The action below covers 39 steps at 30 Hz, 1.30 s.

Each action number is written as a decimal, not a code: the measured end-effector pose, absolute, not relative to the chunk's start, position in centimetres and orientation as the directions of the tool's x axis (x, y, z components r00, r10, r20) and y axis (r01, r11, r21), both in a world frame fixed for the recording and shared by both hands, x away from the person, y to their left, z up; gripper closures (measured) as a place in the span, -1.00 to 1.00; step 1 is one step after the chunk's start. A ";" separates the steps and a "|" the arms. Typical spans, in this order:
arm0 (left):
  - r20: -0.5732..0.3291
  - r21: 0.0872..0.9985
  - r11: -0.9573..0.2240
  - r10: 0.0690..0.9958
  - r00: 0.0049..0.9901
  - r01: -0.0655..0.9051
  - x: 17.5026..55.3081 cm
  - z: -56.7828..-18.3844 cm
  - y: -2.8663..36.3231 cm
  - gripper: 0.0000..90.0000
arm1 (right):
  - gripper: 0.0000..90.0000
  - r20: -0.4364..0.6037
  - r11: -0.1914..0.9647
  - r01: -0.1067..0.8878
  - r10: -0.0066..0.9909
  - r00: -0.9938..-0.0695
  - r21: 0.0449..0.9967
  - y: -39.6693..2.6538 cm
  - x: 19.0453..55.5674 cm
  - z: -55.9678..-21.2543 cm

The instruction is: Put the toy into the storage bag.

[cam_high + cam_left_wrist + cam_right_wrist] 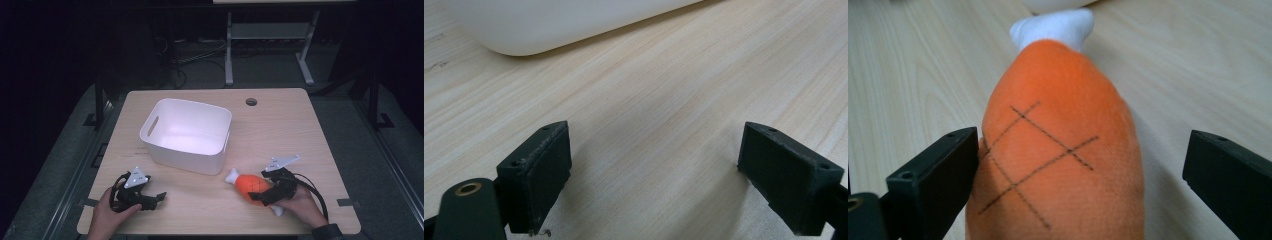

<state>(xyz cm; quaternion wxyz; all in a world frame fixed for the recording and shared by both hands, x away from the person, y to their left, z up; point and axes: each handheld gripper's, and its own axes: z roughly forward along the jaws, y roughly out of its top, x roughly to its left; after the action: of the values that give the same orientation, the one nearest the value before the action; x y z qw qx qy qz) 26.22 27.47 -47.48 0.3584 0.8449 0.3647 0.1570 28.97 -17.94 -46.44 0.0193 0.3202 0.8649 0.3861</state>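
Note:
An orange plush drumstick [250, 185] with a white bone end lies on the wooden table [280, 135], right of centre near the front edge. My right gripper [263, 196] is open around its thick end. In the right gripper view the drumstick [1058, 150] sits between the jaws of the right gripper [1080, 175]: the left jaw touches its side, the right jaw stands apart. My left gripper [158, 196] rests open at the front left, held by a hand. The left gripper [654, 170] has bare wood between its jaws.
A white plastic bin [186, 156] with handle slots stands mid-table, slightly left, just beyond both grippers; its lower wall [549, 25] rises ahead of the left jaws. A cable hole [251, 102] lies near the far edge. Metal frame legs [229, 50] stand behind the table.

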 end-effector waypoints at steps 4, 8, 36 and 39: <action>0.004 0.720 -0.477 0.729 0.685 0.504 26.2 -47.5 27.5 -0.71 | -0.96 0.196 0.519 0.528 0.563 -0.803 0.672 -17.6 28.8 -46.6; 0.004 0.720 -0.477 0.729 0.685 0.504 26.2 -47.5 27.5 -0.71 | -0.89 0.200 0.524 0.524 0.553 -0.809 0.672 -17.6 28.7 -46.7; 0.004 0.720 -0.477 0.729 0.685 0.504 26.2 -47.5 27.5 -0.71 | -0.02 0.193 0.583 0.447 0.446 -0.874 0.679 -17.1 27.7 -46.7; 0.004 0.720 -0.478 0.728 0.685 0.503 26.2 -47.5 27.5 -0.71 | -0.01 0.193 0.581 0.443 0.441 -0.877 0.683 -17.2 27.7 -46.6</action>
<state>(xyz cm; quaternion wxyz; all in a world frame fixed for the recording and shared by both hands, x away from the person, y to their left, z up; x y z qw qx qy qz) 26.23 27.48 -47.48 0.3584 0.8450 0.3644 0.1571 27.69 -17.20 -46.57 -0.0010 0.2484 0.8892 0.3841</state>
